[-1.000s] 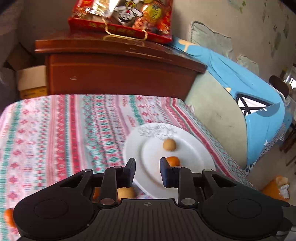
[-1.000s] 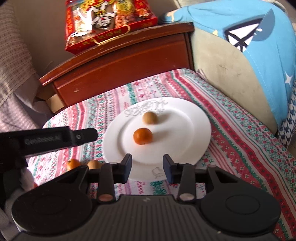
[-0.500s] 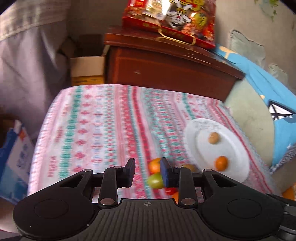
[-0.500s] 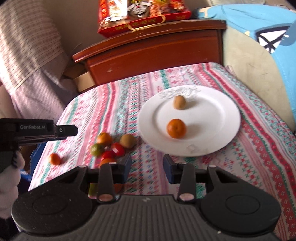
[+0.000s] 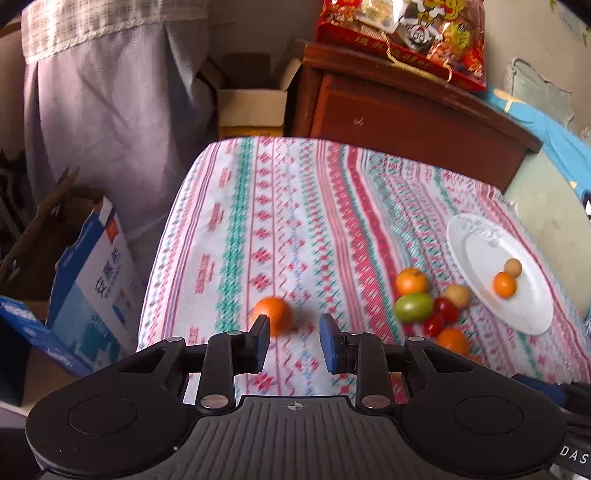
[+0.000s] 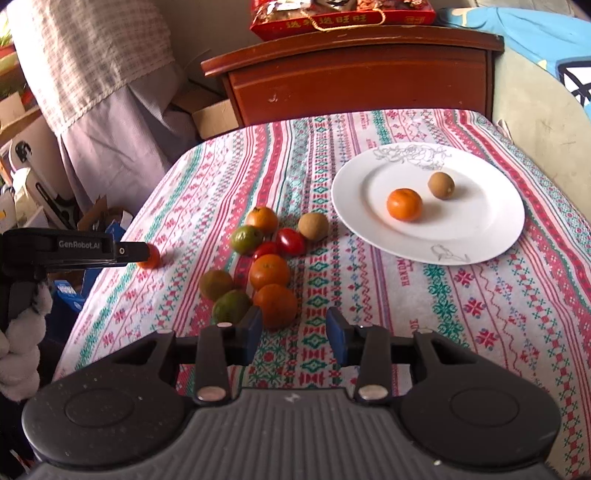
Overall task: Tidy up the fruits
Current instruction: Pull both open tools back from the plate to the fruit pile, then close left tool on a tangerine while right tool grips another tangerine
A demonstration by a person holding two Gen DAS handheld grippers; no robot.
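Your left tool [image 5: 294,345] sat low over the left part of the bench [image 5: 280,206], jaws a little apart w/ nothing between them. A lone orange [image 5: 271,319] lay on the striped cloth [image 5: 332,177] just past the tool's left finger, partly hidden behind it, blurred. Can't tell if finger and fruit touched.

Your right tool [image 6: 294,332] pointed down at the near end of the fruit pile, jaws also spread, empty. The nearest orange [image 6: 276,305] lay just ahead of its left finger, w/ a green fruit [image 6: 231,306] beside it on the left. Further on in the pile: another orange [image 6: 269,271], a brownish-green fruit [image 6: 215,283], two red tomatoes [image 6: 291,240], a green tomato [image 6: 245,239], a far orange [image 6: 262,219] & a kiwi [image 6: 313,226], all on the cloth, bunched close together.

The white plate [image 6: 480,229] sat on the right part of the bench, near the pile but apart from it. On it: one plate orange [image 6: 404,204] & one plate kiwi [image 6: 441,185], close to each other; can't tell if they touched.

Behind the bench stood a wooden cabinet [image 6: 354,85] w/ a red snack pack [image 6: 343,16] on top. A blue-and-white carton [image 5: 92,277] stood on the floor left of the bench.
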